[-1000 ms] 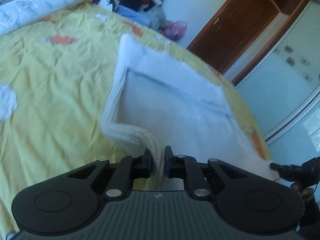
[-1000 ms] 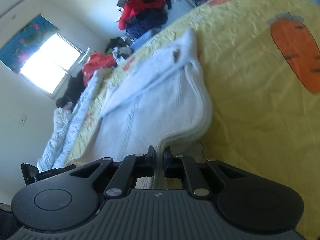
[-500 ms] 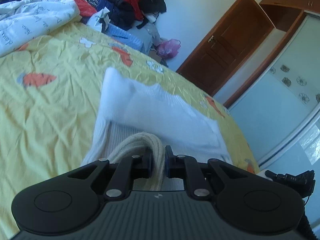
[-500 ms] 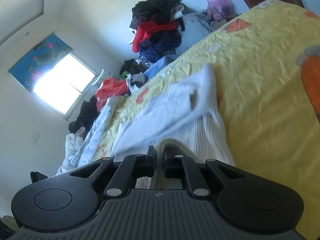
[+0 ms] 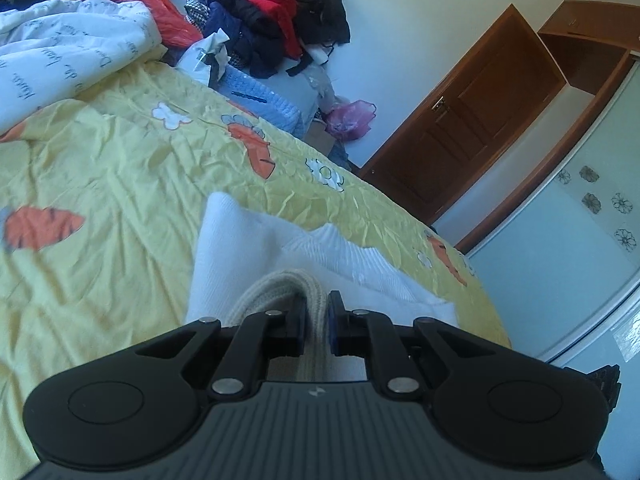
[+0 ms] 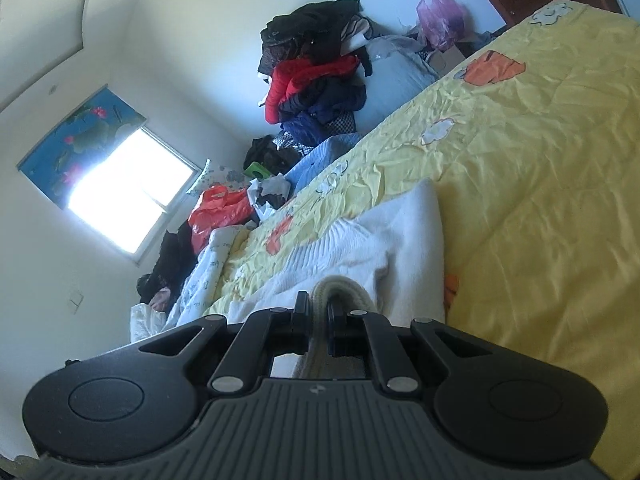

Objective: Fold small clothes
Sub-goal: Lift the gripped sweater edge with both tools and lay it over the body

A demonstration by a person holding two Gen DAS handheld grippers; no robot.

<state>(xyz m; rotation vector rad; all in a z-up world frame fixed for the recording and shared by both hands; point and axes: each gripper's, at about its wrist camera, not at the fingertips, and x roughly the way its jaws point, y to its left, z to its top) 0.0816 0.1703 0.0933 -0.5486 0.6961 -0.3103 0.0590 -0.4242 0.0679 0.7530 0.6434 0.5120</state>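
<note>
A white knitted sweater lies on the yellow bedspread, its sleeves folded over the body. My left gripper is shut on the cream ribbed hem at one corner, lifted and curled over the body. My right gripper is shut on the ribbed hem at the other corner, also lifted over the sweater. The part of the sweater under both grippers is hidden.
A white printed quilt lies at the far left of the bed. A pile of red, dark and blue clothes stands beyond the bed's far edge. A wooden door and a wardrobe are on the right.
Both grippers have carried the hem up and forward over the sweater's body. Less of the sweater shows ahead of each gripper, and the views have tilted up toward the far wall.
</note>
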